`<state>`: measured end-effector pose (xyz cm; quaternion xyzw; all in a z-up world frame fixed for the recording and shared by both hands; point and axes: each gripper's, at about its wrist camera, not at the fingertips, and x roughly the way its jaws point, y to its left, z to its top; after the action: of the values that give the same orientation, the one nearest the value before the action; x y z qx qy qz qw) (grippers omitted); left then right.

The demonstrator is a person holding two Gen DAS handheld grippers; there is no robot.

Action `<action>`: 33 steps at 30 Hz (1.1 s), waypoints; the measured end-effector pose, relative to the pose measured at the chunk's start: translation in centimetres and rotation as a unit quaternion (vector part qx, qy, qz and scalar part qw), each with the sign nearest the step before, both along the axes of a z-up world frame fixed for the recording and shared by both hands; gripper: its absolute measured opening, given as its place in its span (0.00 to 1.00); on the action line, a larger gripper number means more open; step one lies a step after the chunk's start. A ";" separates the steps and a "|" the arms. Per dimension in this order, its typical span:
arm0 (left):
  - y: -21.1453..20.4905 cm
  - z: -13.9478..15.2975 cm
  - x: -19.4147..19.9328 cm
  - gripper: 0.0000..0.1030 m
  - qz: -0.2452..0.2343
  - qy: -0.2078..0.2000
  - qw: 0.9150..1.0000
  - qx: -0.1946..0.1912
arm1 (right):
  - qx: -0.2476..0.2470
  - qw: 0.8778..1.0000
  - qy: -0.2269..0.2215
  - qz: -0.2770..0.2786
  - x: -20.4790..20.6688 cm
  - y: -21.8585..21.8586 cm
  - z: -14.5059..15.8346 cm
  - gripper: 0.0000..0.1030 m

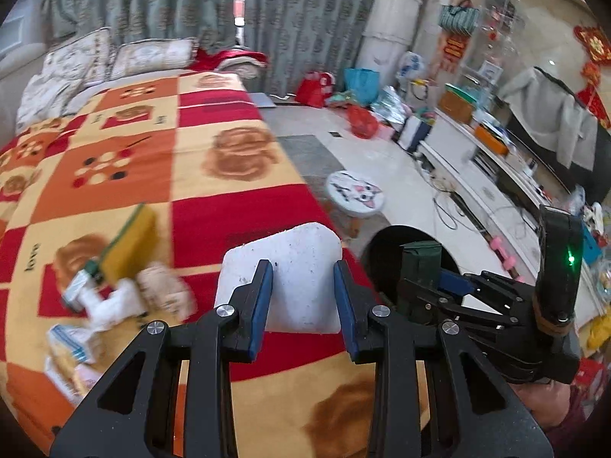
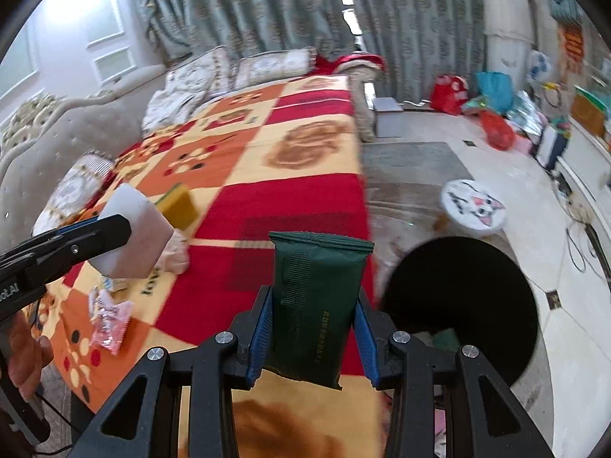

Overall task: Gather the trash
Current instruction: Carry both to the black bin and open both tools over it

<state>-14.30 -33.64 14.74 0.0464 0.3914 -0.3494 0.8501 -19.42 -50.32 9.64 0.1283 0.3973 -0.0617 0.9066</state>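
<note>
My left gripper (image 1: 303, 286) is shut on a white foam block (image 1: 290, 263), also seen at the left of the right wrist view as the foam block (image 2: 133, 229) in the left gripper (image 2: 114, 229). A dark green snack packet (image 2: 315, 305) stands upright between the blue pads of my right gripper (image 2: 313, 328), which is shut on it. The left wrist view shows that packet (image 1: 420, 263) in the right gripper (image 1: 431, 286), in front of the black bin (image 1: 385, 252). The black round bin (image 2: 466, 294) stands on the floor by the bed's edge. More trash lies on the blanket: a yellow sponge (image 1: 128, 246), crumpled paper (image 1: 114, 301), a pink wrapper (image 2: 109, 324).
The checked red and orange blanket (image 1: 214, 175) covers the bed. A small cat-face stool (image 2: 473, 202) stands on the floor beyond the bin. Bags (image 1: 361, 120) and boxes line the far wall, and a white TV cabinet (image 1: 477, 175) with cables runs along the right.
</note>
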 end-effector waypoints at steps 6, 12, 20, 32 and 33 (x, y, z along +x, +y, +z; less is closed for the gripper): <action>-5.1 -0.5 -0.6 0.29 -0.034 0.022 0.999 -0.010 | -0.004 0.999 0.010 -0.050 -1.8 -4.8 -0.6 0.38; -10.0 -1.2 -1.1 0.29 -0.063 0.051 0.996 -0.025 | -0.004 0.996 0.023 -0.091 -3.3 -9.0 -1.4 0.38; -13.6 -2.7 -1.3 0.30 -0.077 0.083 0.993 -0.035 | 0.008 0.993 0.033 -0.113 -3.8 -11.7 -2.9 0.38; -13.7 -3.3 -0.9 0.55 -0.074 0.106 0.990 -0.059 | 0.043 0.988 0.046 -0.142 -5.3 -12.9 -4.0 0.46; -13.4 -3.2 -0.8 0.55 -0.070 0.105 0.990 -0.056 | 0.042 0.988 0.046 -0.143 -5.3 -12.8 -4.0 0.46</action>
<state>-15.09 -47.02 11.53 -0.0115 0.4542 -0.4320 0.7791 -24.75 -63.11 5.66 0.2192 0.4181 -0.1795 0.8631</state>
